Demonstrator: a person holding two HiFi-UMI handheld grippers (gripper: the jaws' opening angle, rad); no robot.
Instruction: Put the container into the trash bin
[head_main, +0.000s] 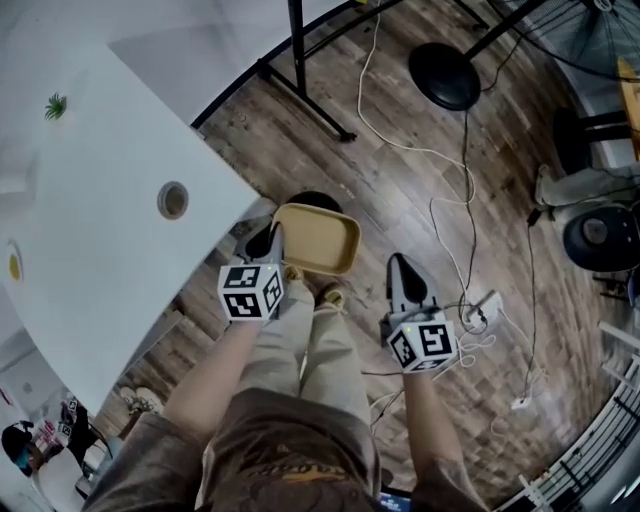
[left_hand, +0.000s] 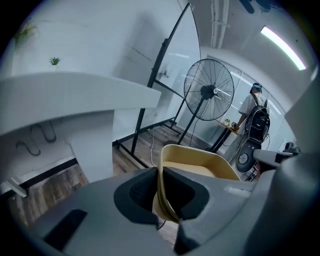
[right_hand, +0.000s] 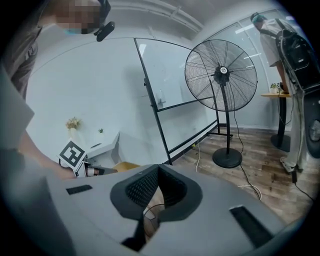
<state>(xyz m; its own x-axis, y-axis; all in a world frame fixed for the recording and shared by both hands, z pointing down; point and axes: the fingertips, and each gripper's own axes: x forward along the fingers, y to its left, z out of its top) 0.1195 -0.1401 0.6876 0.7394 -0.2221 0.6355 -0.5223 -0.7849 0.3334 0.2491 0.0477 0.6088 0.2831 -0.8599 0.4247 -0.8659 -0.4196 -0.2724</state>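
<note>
Container (head_main: 320, 240) release over the trash bin (head_main: 315, 199): keep the left gripper (head_main: 274, 240) clamped on the container's near wall, with the container held above the trash bin and covering all but a dark rim, then centre and lower squarely before parting the jaws. Hold the right gripper (head_main: 399, 268), jaws together and empty, to the right of the trash bin, out of the drop path.

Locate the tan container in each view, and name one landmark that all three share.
Head view: the tan container sits at centre, its left rim in the left tongs.
Left gripper view: lower centre, its rim clamped between the jaws.
Right gripper view: only a small tan sliver, left of centre and low.
Shared landmark: the standing fan.
</note>
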